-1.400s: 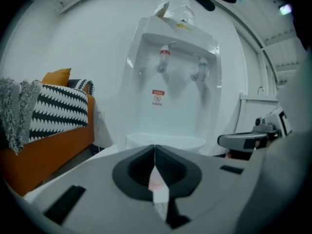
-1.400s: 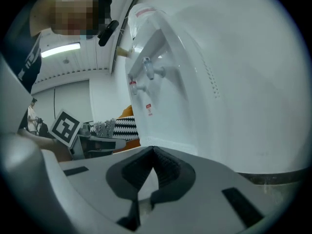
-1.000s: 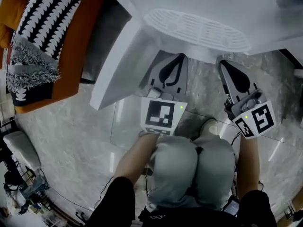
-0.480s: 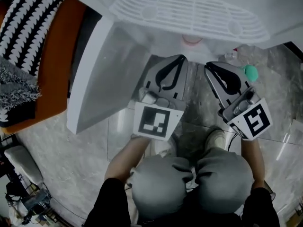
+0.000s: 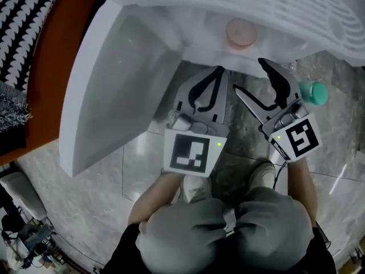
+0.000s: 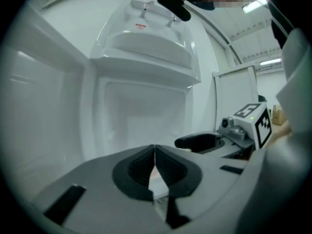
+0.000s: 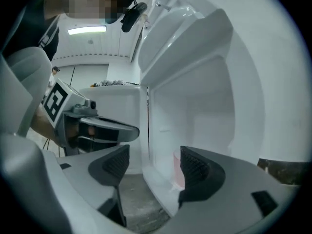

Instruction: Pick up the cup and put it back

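Cup (image 5: 242, 32) sits upright inside the white cabinet (image 5: 285, 4), low down and near the front opening. It's small and pink; in the right gripper view (image 7: 177, 172) it's half hidden behind the cabinet's front edge. My read is light, stiff plastic with smooth walls, so probably a bit slippery but not fragile. I'd take it across the body at mid-height with moderate squeeze; pinching the rim risks tipping something this light. Right gripper (image 5: 249, 76) has jaws wide, just been opening, nothing between the pads. It's outside the cabinet, aimed at the opening, cup ahead and apart from it. Left gripper (image 5: 218, 70) has jaws fully together on nothing and sits just beside the right one, on its left. Watch the vertical front edge and bottom sill: both lie between the right jaws (image 7: 153, 162) and the cup, so approach needs to clear the sill and go in straight. A shelf or ceiling hangs above the compartment, so lift room looks limited; likely small raise, then draw out level. Open door (image 5: 114, 90) walls off the left side, with the left gripper between it and the right one. Right side is more open, only a teal object (image 5: 312, 93) on the floor, well below. Putting it back should mean a flat, low set-down since a light cup topples easily.
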Tool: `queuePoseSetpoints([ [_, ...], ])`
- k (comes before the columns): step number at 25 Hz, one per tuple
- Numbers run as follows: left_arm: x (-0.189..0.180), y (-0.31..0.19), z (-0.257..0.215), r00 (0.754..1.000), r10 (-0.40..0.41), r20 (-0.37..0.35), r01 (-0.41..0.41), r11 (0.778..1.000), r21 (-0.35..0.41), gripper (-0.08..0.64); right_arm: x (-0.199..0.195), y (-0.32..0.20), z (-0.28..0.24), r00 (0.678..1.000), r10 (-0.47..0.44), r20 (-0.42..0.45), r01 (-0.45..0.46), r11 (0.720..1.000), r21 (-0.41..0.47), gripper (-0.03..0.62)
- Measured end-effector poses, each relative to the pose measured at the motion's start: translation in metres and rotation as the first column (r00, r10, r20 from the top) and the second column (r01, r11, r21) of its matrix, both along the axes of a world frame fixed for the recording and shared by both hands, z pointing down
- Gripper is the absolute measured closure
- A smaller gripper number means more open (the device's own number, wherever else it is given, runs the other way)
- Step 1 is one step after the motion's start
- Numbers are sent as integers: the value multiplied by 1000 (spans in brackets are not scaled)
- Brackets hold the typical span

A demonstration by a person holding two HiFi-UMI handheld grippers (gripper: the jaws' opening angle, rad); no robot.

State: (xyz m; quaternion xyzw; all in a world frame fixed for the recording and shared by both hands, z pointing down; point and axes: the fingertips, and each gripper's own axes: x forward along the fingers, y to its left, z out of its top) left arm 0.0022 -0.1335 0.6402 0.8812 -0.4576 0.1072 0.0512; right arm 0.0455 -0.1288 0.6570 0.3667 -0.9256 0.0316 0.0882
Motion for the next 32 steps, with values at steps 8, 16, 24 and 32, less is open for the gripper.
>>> queuePoseSetpoints([
  [8,-16,7,4,998,-39,-43,37,998,-48,546,12,-35,35,980,198,-8,-198,980,-18,216],
  [16,-16,14,1,998,-26,-50,23,998,-64,546,14,-63,62,942,322,-90,-322,947,19,199],
  [24,-21,17,-1,999,-21,-32,19,997,-71,546,5,-88,70,930,360,-81,-357,933,43,184],
  [32,-35,16,2,999,-41,-14,40,997,-69,546,3,-118,85,901,429,-68,-428,903,20,184],
])
